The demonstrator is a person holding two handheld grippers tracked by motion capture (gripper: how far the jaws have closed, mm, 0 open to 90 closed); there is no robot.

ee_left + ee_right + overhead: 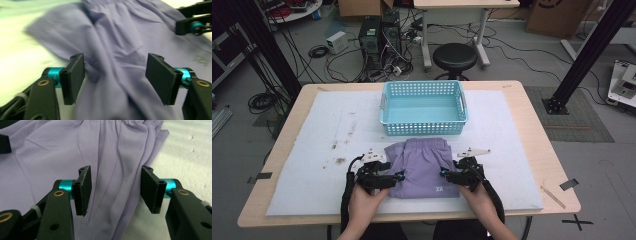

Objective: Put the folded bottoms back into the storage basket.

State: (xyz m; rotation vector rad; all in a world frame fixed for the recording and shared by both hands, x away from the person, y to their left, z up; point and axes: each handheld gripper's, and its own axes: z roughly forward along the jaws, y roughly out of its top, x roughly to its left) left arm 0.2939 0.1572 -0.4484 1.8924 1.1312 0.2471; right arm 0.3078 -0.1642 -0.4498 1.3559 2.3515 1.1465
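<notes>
Left gripper (398,176) and right gripper (443,173), jaws apart, flank folded purple shorts (424,167) on the white mat (312,140), turquoise basket (424,128) just beyond

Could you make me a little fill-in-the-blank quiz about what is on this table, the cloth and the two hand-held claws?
1. The folded purple fabric garment lies just in front of an empty, perforated plastic basket whose colour is ____.
2. The left gripper and the right gripper both have their jaws ____, with purple cloth between them.
3. Garment and basket rest on a white foam mat that covers a ____ table.

Missing words: turquoise; open; wooden
</notes>
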